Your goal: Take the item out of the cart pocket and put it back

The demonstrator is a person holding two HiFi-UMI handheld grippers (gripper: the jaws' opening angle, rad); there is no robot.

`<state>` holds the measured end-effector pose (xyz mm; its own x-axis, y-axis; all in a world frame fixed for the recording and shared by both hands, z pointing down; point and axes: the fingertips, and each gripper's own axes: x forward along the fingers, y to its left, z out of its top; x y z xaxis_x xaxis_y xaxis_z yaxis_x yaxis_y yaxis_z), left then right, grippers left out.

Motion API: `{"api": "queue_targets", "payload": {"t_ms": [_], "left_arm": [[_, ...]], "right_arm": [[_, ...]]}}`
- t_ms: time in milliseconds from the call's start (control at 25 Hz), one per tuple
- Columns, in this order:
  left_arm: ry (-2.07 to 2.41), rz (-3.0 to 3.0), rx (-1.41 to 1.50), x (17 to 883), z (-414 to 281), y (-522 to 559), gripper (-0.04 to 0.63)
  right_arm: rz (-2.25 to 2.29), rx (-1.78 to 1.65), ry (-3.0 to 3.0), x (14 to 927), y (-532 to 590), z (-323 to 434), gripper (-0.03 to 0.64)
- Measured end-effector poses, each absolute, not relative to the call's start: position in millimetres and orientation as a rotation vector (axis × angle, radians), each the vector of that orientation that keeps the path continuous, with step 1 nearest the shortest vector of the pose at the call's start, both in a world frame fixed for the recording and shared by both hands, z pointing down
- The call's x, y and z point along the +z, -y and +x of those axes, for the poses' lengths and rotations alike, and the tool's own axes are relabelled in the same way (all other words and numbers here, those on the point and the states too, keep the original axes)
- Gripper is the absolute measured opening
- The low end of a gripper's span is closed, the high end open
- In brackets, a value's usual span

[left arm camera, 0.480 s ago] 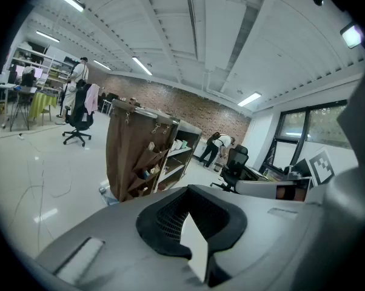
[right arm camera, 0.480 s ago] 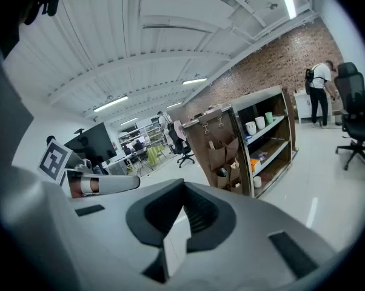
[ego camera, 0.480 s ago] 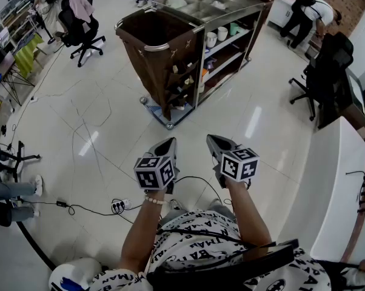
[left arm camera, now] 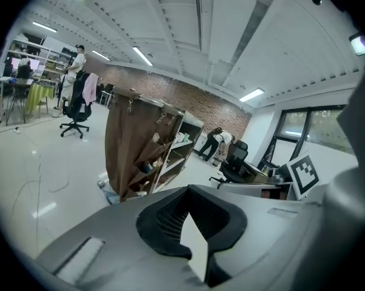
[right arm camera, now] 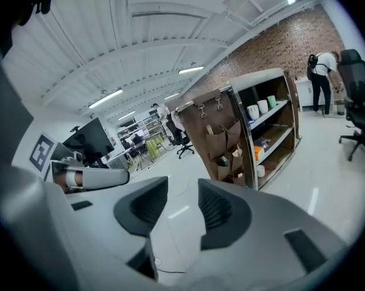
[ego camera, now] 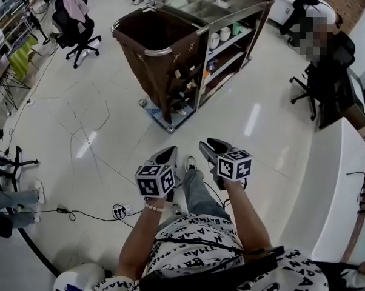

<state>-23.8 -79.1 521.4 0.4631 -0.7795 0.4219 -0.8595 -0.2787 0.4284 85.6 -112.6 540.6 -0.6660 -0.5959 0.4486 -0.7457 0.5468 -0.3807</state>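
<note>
The housekeeping cart [ego camera: 226, 3] stands some way ahead of me on the white floor, with a brown bag [ego camera: 151, 36] at its left end. Cloth pockets [ego camera: 184, 82] with small items hang on the bag's side; they also show as pockets [left arm camera: 148, 157] in the left gripper view and pockets [right arm camera: 226, 145] in the right gripper view. My left gripper [ego camera: 168, 153] is held low in front of me, its jaws together and empty [left arm camera: 188, 190]. Beside it my right gripper [ego camera: 210, 145] stands open with only floor showing between its pads [right arm camera: 182, 193]. Both are well short of the cart.
Shelves with cups [ego camera: 222, 34] fill the cart's right part. Office chairs stand at the far left [ego camera: 73, 26] and right [ego camera: 325, 80]. A white counter [ego camera: 334, 180] runs along my right. Cables and a power strip [ego camera: 119, 210] lie on the floor at my left.
My leg has swung forward under the grippers, a step toward the cart. Both grippers keep their pose, side by side. The person at the far right has straightened up.
</note>
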Motion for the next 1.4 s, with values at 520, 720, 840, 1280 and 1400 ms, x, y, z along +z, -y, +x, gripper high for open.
{"api": "queue_targets", "payload": {"t_ms": [520, 720, 840, 1280, 1400], "left_arm": [[1.391, 2.005, 0.231, 591, -29, 244, 0.002], [1.392, 1.947, 0.259, 628, -27, 303, 0.002], [1.396, 1.900, 0.245, 643, -30, 327, 0.002], [1.417, 1.808, 0.225, 658, -51, 334, 0.002], [1.416, 1.798, 0.214, 659, -55, 328, 0.002]], "right_arm": [[0.996, 0.704, 2.384, 650, 319, 33, 0.221], [0.945, 0.605, 2.301, 697, 393, 19, 0.221], [0.890, 0.552, 2.270, 723, 423, 8, 0.221], [0.772, 0.451, 2.148, 757, 456, -30, 0.192], [0.764, 0.418, 2.094, 770, 458, -29, 0.143]]}}
